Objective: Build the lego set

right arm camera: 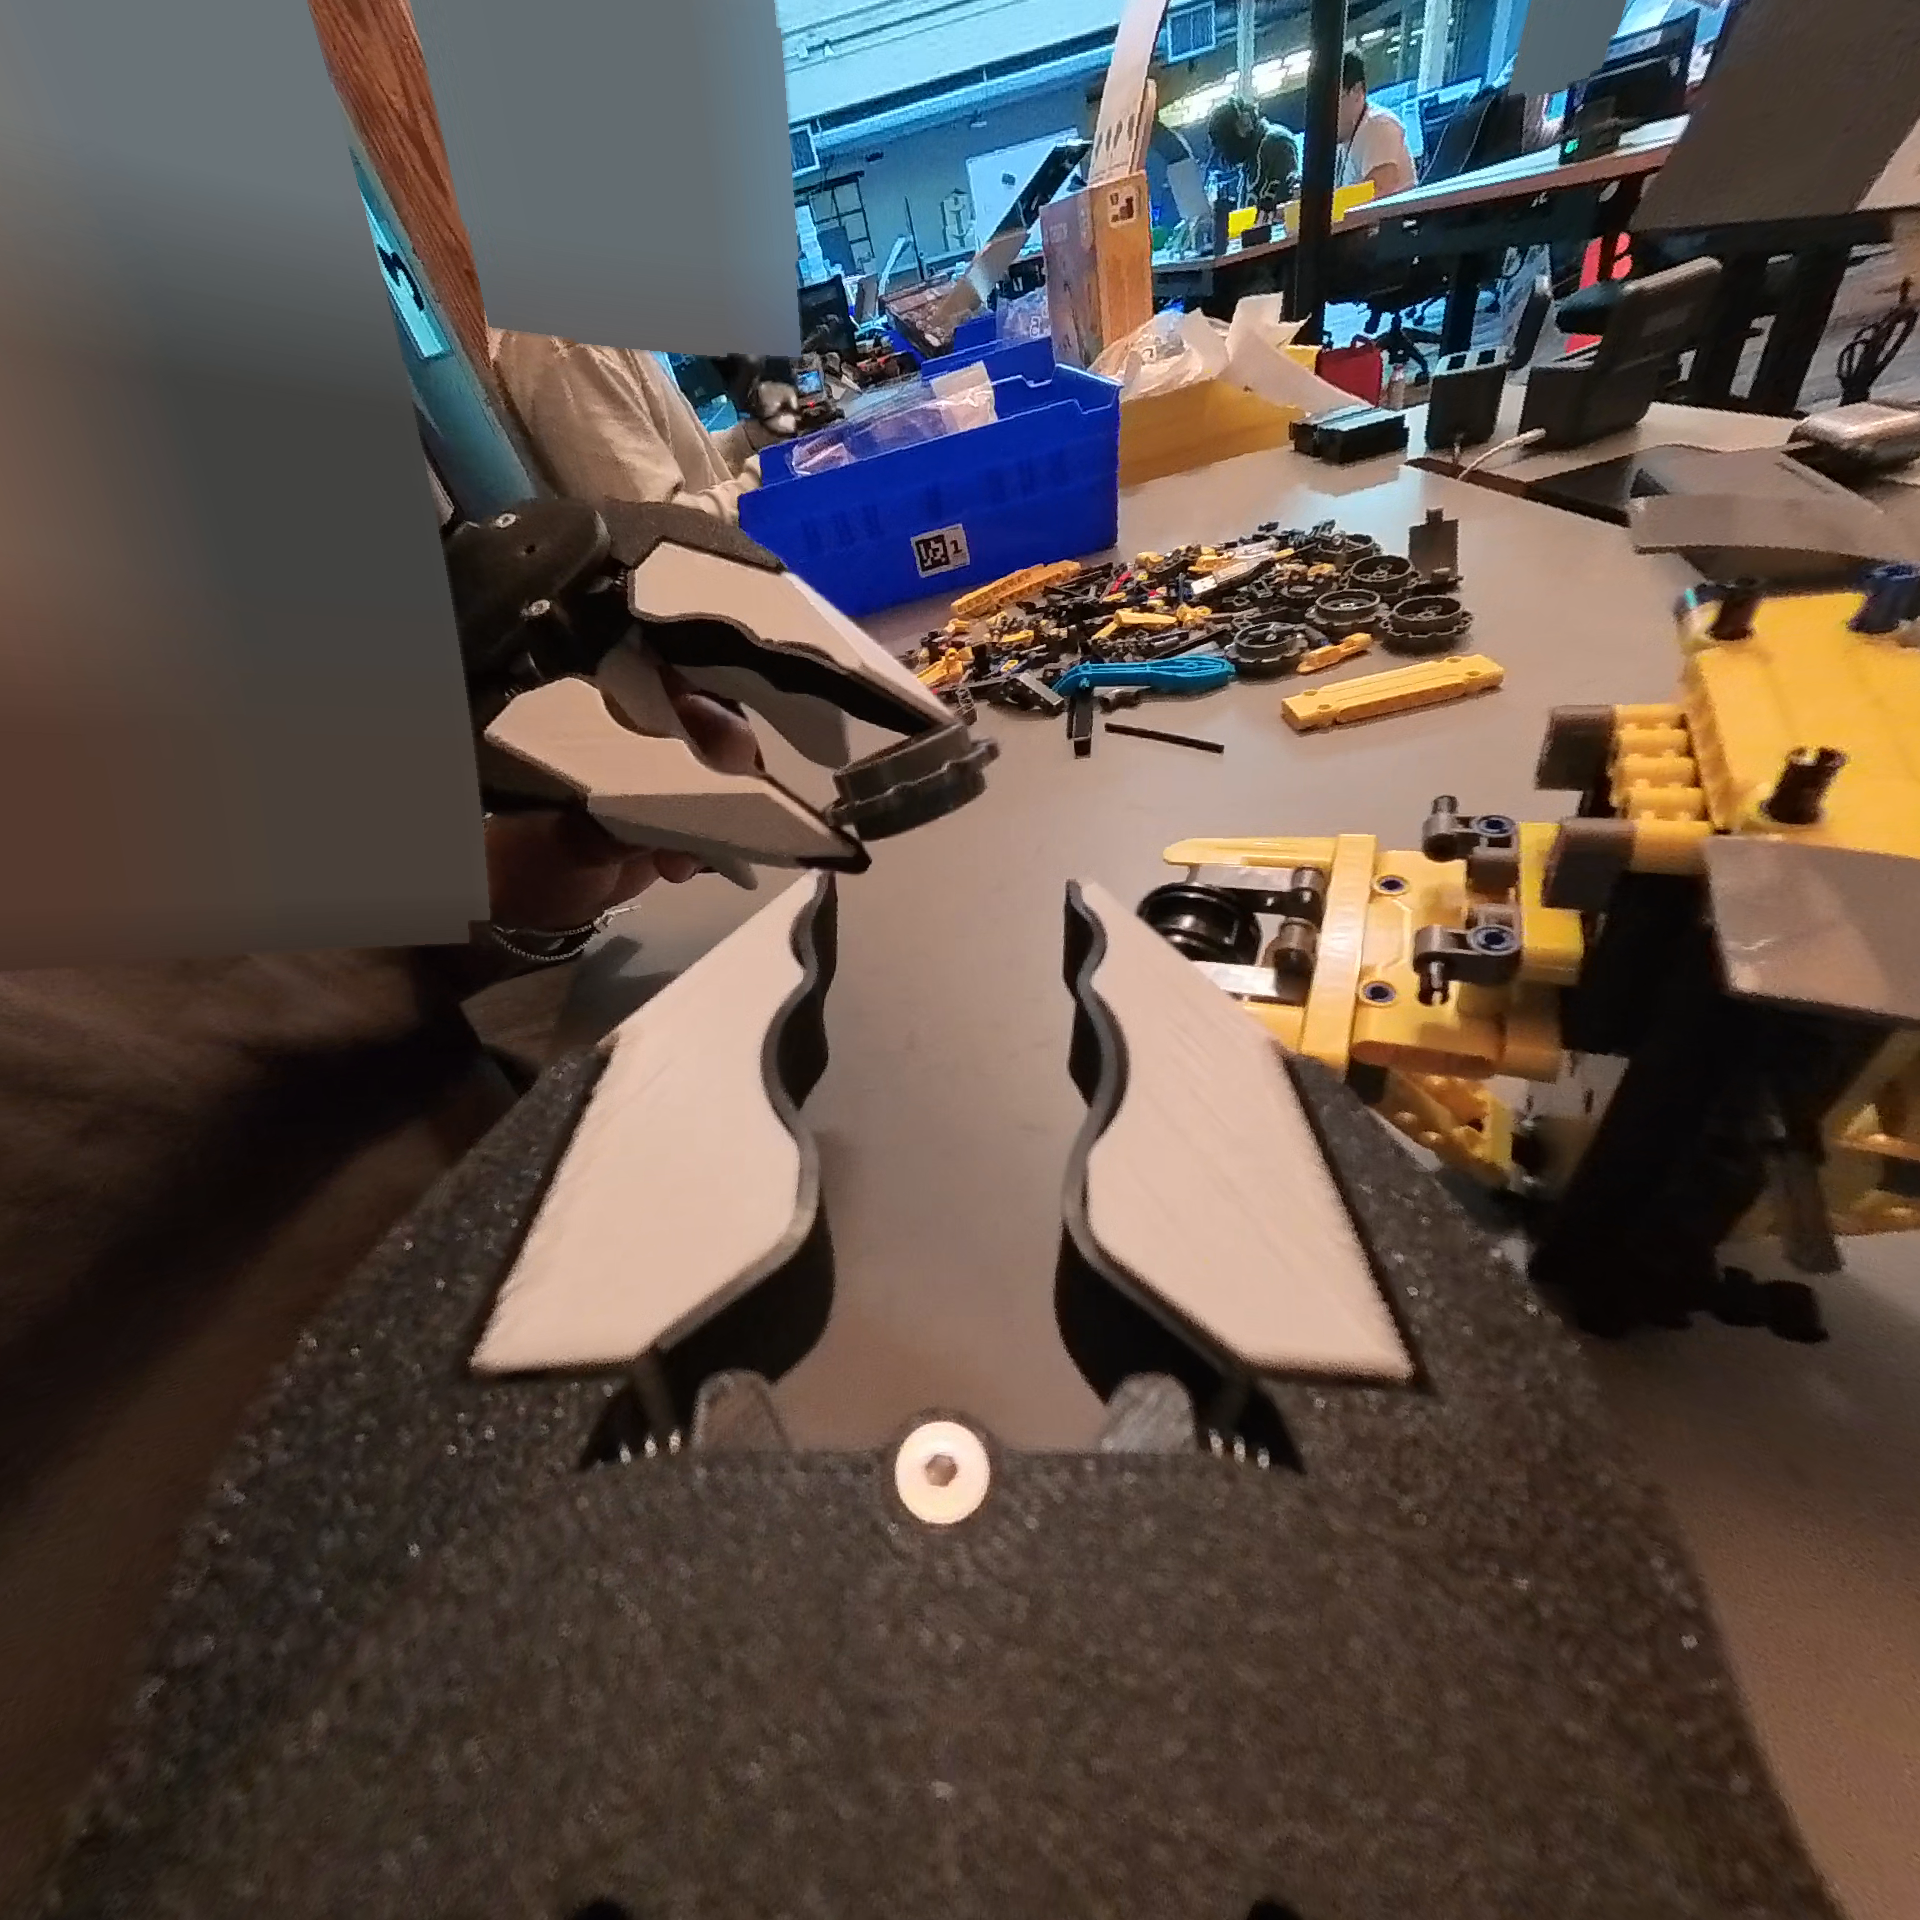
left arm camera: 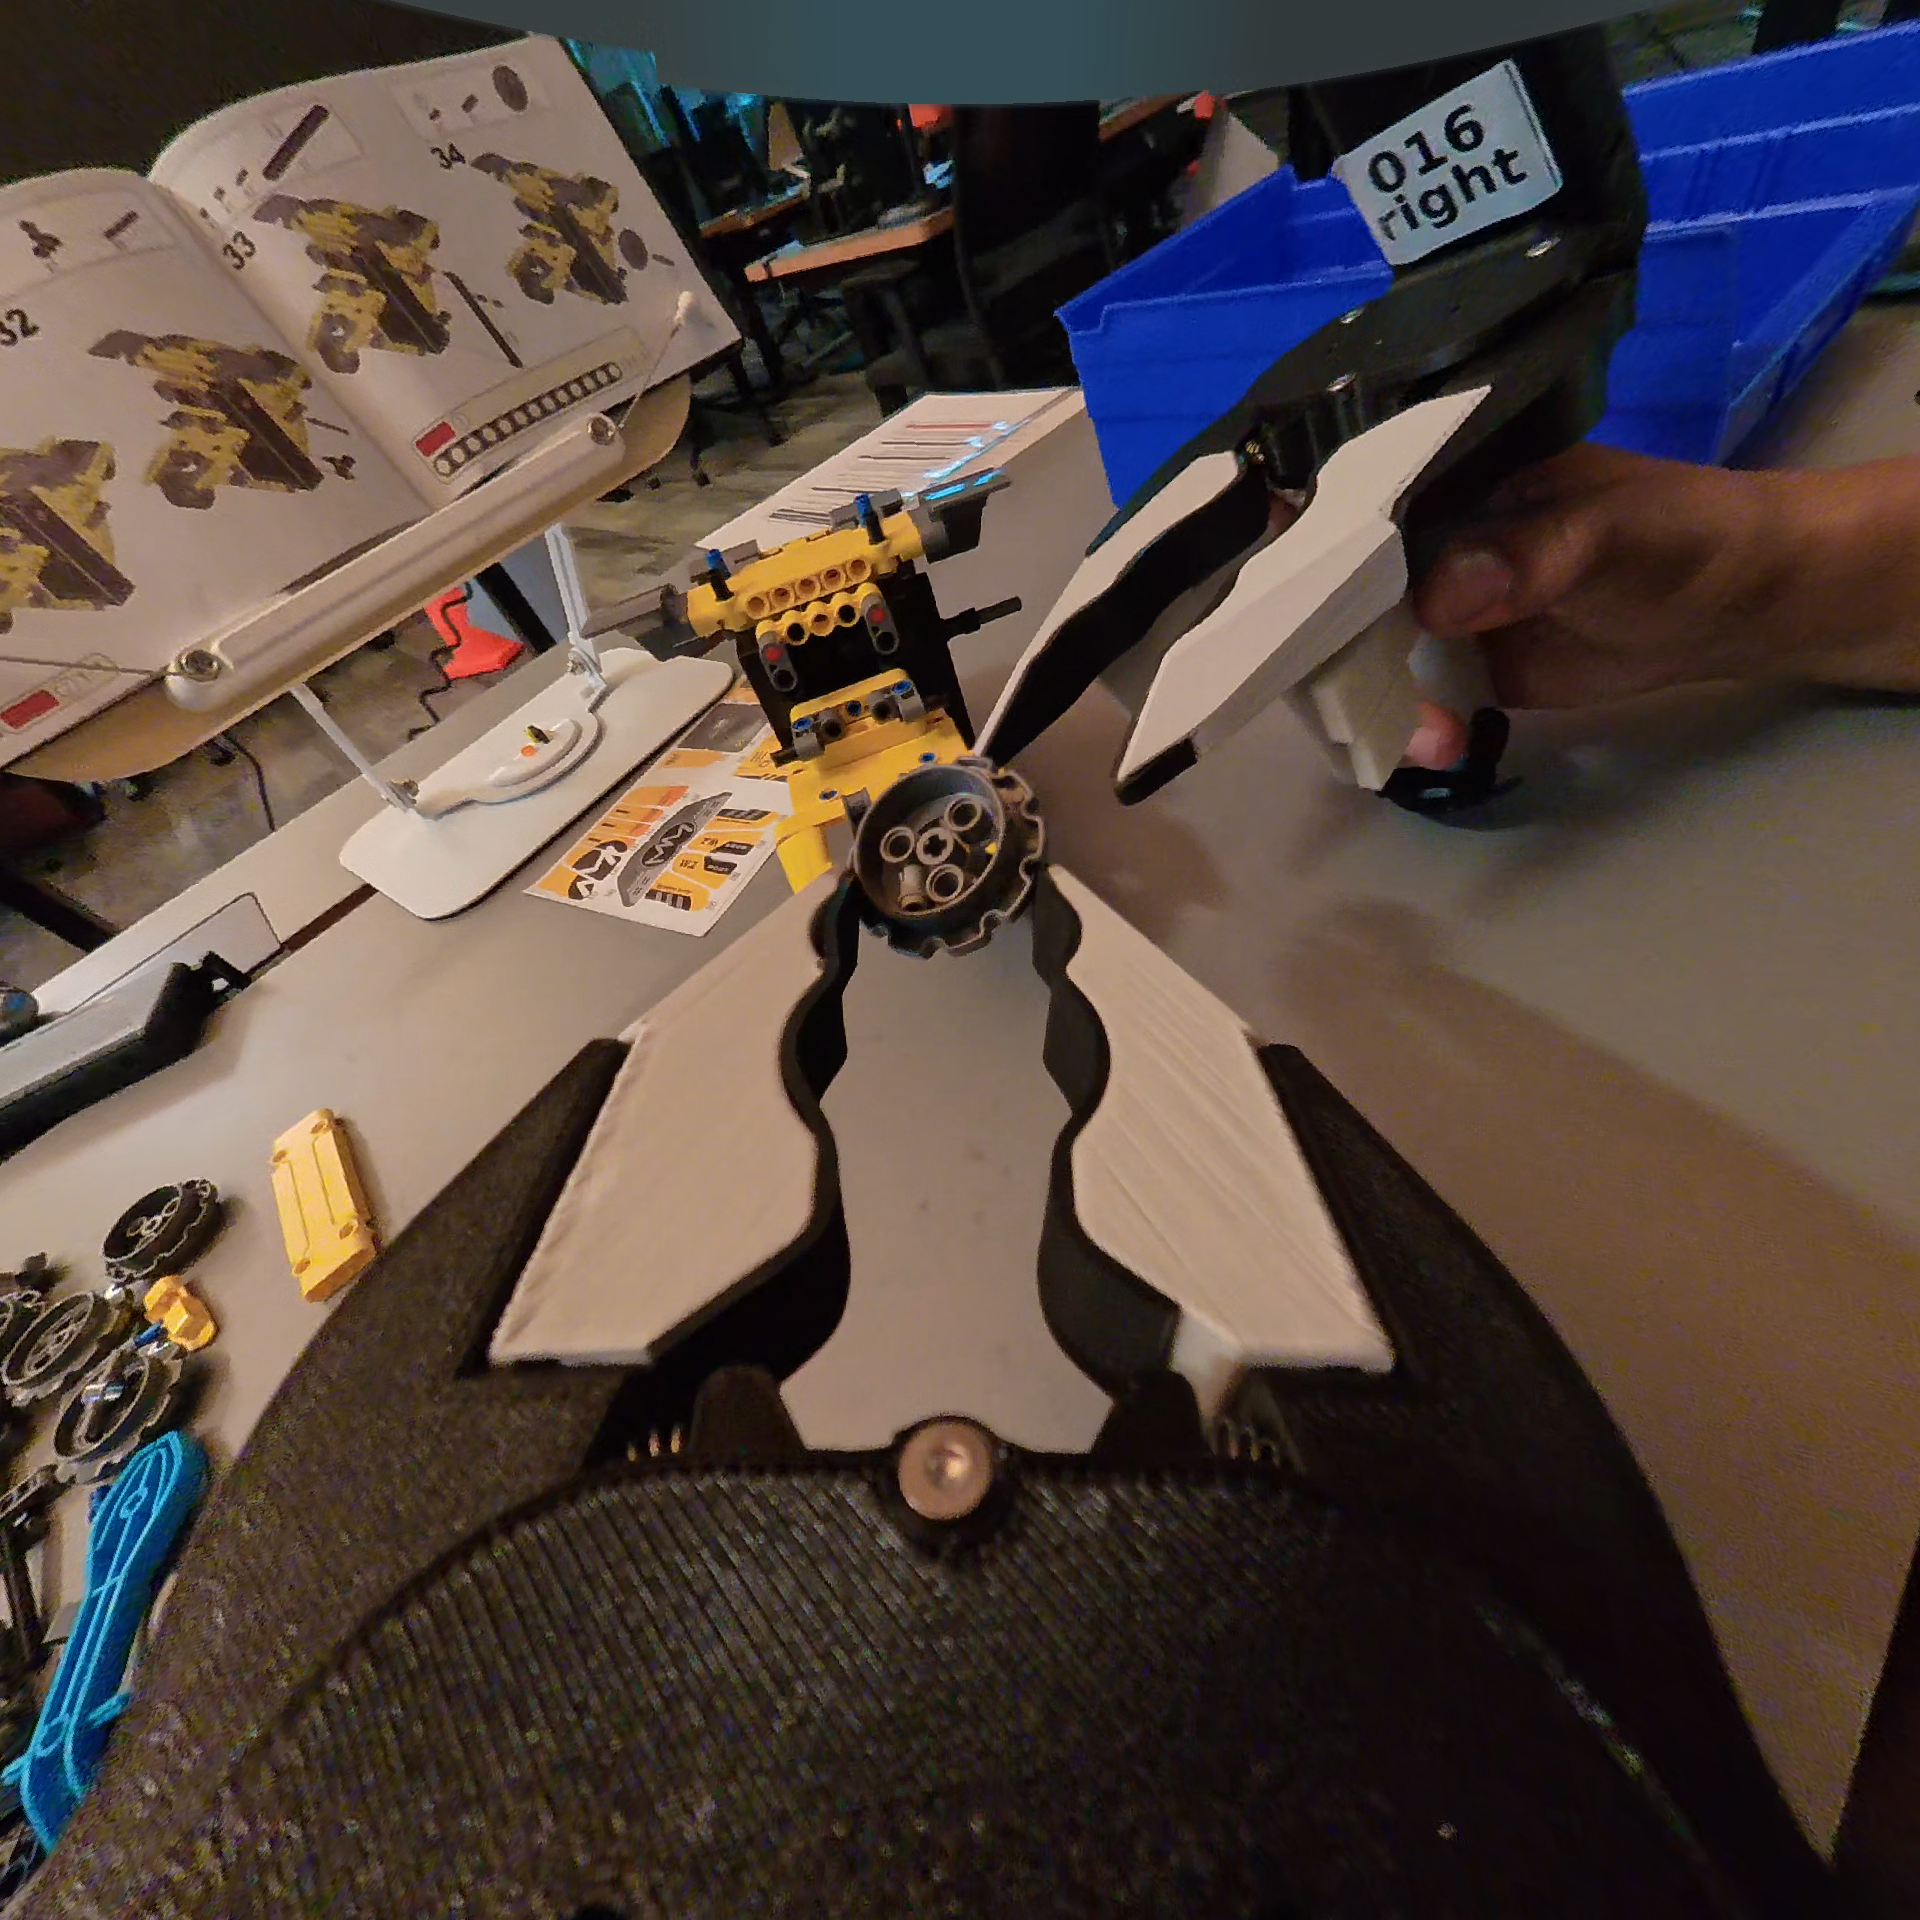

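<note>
My left gripper (left arm camera: pixel 945 894) is shut on a dark grey toothed wheel (left arm camera: pixel 948 854) and holds it above the table, just in front of the yellow and black brick vehicle (left arm camera: pixel 831 634). The same gripper and wheel (right arm camera: pixel 914 781) show in the right wrist view at the left. My right gripper (right arm camera: pixel 948 902) is open and empty, its right finger close to the front of the yellow vehicle (right arm camera: pixel 1455 935). In the left wrist view the right gripper (left arm camera: pixel 1060 769) hangs open beside the wheel, held by a hand (left arm camera: pixel 1662 582).
An open instruction booklet (left arm camera: pixel 312 343) stands on a white holder (left arm camera: pixel 540 779) at the left. A sticker sheet (left arm camera: pixel 665 842) lies on the table. A pile of loose bricks and wheels (right arm camera: pixel 1195 613) lies near a blue bin (right arm camera: pixel 935 499). A yellow panel (left arm camera: pixel 320 1203) lies left. Left and right tips are no more than a few centimetres apart.
</note>
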Tool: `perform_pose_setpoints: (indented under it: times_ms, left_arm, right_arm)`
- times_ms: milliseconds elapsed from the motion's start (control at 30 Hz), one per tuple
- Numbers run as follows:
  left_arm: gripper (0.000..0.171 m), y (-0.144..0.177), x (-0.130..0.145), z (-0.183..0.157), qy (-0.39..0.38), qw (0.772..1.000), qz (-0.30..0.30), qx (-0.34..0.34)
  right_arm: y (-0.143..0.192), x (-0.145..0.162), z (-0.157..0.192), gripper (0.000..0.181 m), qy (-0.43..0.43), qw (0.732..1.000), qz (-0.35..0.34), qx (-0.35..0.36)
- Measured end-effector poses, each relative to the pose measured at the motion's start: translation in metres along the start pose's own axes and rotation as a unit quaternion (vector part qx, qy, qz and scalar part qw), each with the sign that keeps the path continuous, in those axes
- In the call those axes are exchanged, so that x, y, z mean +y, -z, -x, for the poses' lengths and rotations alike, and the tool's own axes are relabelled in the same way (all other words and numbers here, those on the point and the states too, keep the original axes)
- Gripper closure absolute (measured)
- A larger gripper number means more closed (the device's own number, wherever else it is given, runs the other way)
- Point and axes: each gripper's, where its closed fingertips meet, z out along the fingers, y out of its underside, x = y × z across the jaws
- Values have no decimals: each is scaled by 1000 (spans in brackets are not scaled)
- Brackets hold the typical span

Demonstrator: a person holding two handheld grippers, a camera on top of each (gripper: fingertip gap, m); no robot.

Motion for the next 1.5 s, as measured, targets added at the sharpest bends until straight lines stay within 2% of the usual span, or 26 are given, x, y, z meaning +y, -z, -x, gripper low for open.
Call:
perform_pose_setpoints:
  times_ms: [133, 267, 400, 500, 600, 667, 700, 767, 800, 833, 867, 933, 1033, 1100, 1300, 1500]
  left_arm:
    - [144, 0, -3, -7, -2, 1000, -12, 10]
    - [144, -2, -6, -18, 21, 999, -31, 35]
    - [144, -1, -8, -24, 29, 998, -45, 42]
    - [143, 1, -4, -11, 44, 998, -38, 26]
    - [143, 16, 5, 30, 118, 992, -38, -4]
    - [143, 32, 16, 67, 236, 970, -57, -6]
    - [143, 41, 24, 85, 311, 948, -73, 5]
    - [143, 55, 44, 108, 467, 876, -89, 76]
    - [144, 59, 59, 113, 524, 841, -72, 112]
    - [144, 62, 75, 116, 558, 819, -50, 127]
    - [144, 63, 95, 117, 573, 811, -13, 120]
    - [143, 66, 125, 112, 568, 814, 59, 106]
    - [143, 73, 135, 103, 576, 801, 102, 128]
    - [143, 76, 146, 105, 566, 805, 137, 116]
    - [143, 84, 156, 122, 569, 802, 145, 106]
    - [141, 94, 163, 145, 553, 819, 139, 57]
  right_arm:
    - [-4, 4, 10, 134, -6, 1000, 7, -30]
    - [-6, -2, 24, 128, -68, 993, -18, -91]
    - [-8, 2, 26, 128, -105, 988, -14, -114]
    - [-9, 5, 24, 128, -99, 990, -9, -105]
    - [-11, 9, 24, 127, -67, 994, 7, -87]
    - [-12, 9, 27, 127, -46, 996, 13, -79]
    - [-12, 8, 29, 127, -39, 996, 14, -79]
    - [-13, 7, 32, 127, -30, 996, 15, -80]
    - [-14, 7, 34, 127, -26, 996, 15, -80]
    - [-14, 7, 35, 127, -24, 996, 16, -80]
    - [-14, 8, 35, 127, -22, 996, 17, -80]
    - [-14, 8, 34, 127, -20, 997, 16, -78]
    - [-13, 6, 32, 127, -25, 997, 10, -75]
    - [-12, 4, 30, 127, -29, 997, 5, -74]
    - [-12, 3, 30, 128, -21, 997, 3, -68]
    - [-11, 1, 31, 128, -20, 997, 1, -68]
